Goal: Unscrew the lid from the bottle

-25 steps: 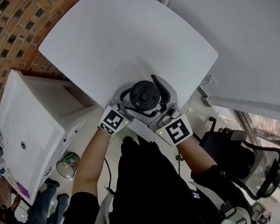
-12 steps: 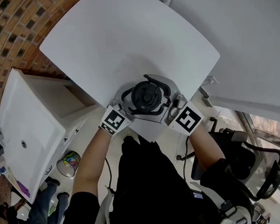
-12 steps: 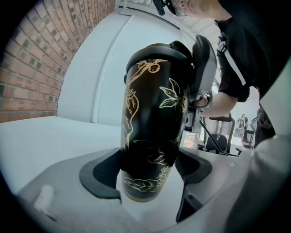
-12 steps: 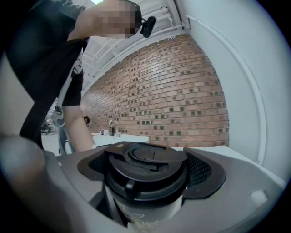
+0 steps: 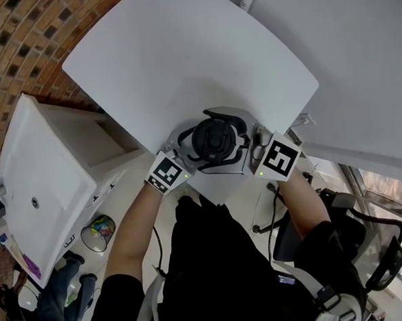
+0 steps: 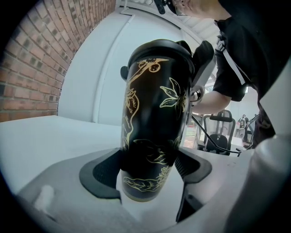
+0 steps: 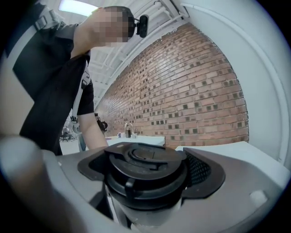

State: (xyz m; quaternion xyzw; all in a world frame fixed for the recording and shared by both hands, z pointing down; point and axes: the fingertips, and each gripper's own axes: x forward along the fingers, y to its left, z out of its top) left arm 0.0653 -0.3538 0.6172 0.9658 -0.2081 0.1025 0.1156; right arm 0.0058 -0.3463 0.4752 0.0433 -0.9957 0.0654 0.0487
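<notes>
Left tongs (image 6: 150,170): clamped on the lower body of the bottle (image 6: 154,104), with a dark pad pressed against each side.
Right tongs (image 7: 146,175): closed around the lid (image 7: 144,164), pads against its rim on both sides.
Bottle: black with gold line drawings, upright, base resting on the desk (image 5: 181,56); lid seated on top.
Position: in the head view the bottle stands at the desk's 6 o'clock edge. The left tongs reaches it from 7 o'clock, the right tongs from 4 o'clock.
Desk: white, rounded outline.
Beyond: a white cabinet (image 5: 39,180) at the desk's 9 o'clock and a brick wall (image 5: 10,46) at 10 o'clock.
</notes>
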